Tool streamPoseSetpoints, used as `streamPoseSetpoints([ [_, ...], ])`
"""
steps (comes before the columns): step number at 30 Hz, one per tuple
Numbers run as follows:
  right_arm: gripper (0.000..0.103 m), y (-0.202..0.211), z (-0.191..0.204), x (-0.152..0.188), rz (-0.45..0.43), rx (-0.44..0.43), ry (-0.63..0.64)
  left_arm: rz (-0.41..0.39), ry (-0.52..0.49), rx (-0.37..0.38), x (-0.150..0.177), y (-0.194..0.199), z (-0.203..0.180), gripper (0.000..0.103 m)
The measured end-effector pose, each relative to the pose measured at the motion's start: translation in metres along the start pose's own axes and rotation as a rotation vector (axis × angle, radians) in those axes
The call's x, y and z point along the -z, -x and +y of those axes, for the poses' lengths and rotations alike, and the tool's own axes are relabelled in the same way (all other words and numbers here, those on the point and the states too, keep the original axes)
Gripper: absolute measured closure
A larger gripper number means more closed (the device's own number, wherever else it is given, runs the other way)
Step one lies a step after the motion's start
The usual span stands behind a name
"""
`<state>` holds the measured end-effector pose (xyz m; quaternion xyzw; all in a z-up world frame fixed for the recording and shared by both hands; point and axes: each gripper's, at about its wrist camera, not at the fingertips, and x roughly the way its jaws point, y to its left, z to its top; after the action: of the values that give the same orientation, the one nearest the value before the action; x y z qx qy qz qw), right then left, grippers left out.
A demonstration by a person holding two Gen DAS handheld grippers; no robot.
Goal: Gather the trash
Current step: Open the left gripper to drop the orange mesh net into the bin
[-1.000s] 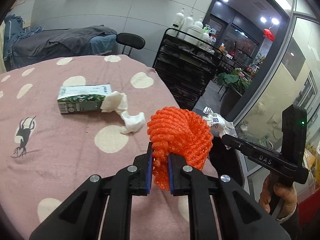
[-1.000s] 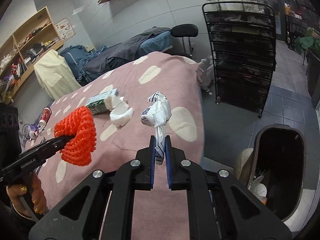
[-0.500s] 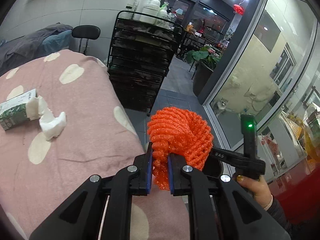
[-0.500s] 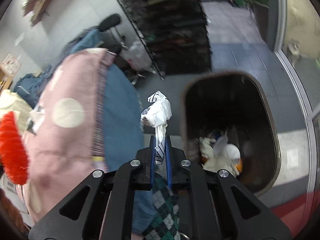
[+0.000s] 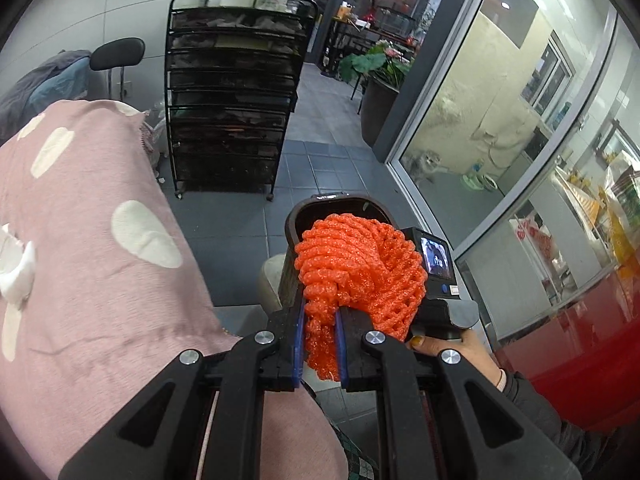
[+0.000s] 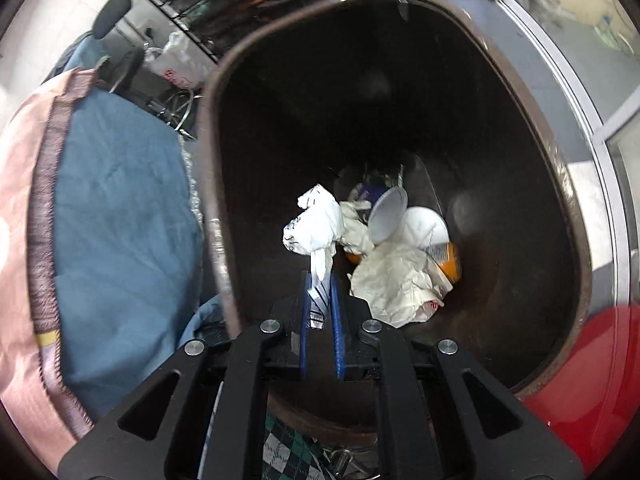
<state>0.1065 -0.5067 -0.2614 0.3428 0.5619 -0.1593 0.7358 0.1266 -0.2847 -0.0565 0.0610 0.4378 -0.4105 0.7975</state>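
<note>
Grey floor tiles, bin point(image 6: 576, 216) below: right gripper point(image 6: 320, 300) pinches a wrapper point(image 6: 314, 228) over it; left gripper point(image 5: 319, 336) clamps orange netting point(image 5: 360, 268) just beside.

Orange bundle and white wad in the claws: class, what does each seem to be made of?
Orange bundle: probably foam plastic netting; open mesh with a sparkly sheen.
White wad: thin printed plastic or paper wrapper, hard to tell; crumpled, twisted into a tail between the claw pads.
</note>
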Motion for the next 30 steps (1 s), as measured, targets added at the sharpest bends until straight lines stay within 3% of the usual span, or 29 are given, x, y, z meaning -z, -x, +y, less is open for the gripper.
streamPoseSetpoints([
  [1, 0.079, -0.002, -0.002, 0.002, 0.004, -0.008, -0.001, 0.012, -0.002, 0.005, 0.0, -0.003, 0.0, 0.09],
  [2, 0.064, -0.003, -0.003, 0.003, 0.004, -0.007, -0.002, 0.027, -0.006, 0.009, -0.001, -0.009, -0.002, 0.09],
  [4, 0.044, 0.0, -0.003, 0.007, -0.018, -0.001, 0.004, 0.043, -0.013, 0.004, -0.002, -0.016, -0.003, 0.09],
  [5, 0.041, 0.002, -0.002, 0.008, -0.027, 0.002, 0.009, 0.052, -0.016, 0.002, -0.002, -0.02, -0.004, 0.09],
  [14, 0.041, 0.031, -0.009, 0.021, -0.073, -0.014, -0.011, 0.211, -0.043, 0.005, -0.018, -0.078, -0.012, 0.09],
  [19, 0.034, 0.047, -0.01, 0.03, -0.101, 0.031, -0.01, 0.302, -0.064, -0.009, -0.024, -0.116, -0.023, 0.09],
  [28, 0.033, 0.064, -0.031, 0.044, -0.113, 0.073, -0.04, 0.366, -0.13, -0.005, -0.023, -0.159, -0.045, 0.09],
  [30, 0.033, 0.066, -0.034, 0.046, -0.113, 0.077, -0.044, 0.379, -0.144, -0.02, -0.022, -0.166, -0.049, 0.081],
])
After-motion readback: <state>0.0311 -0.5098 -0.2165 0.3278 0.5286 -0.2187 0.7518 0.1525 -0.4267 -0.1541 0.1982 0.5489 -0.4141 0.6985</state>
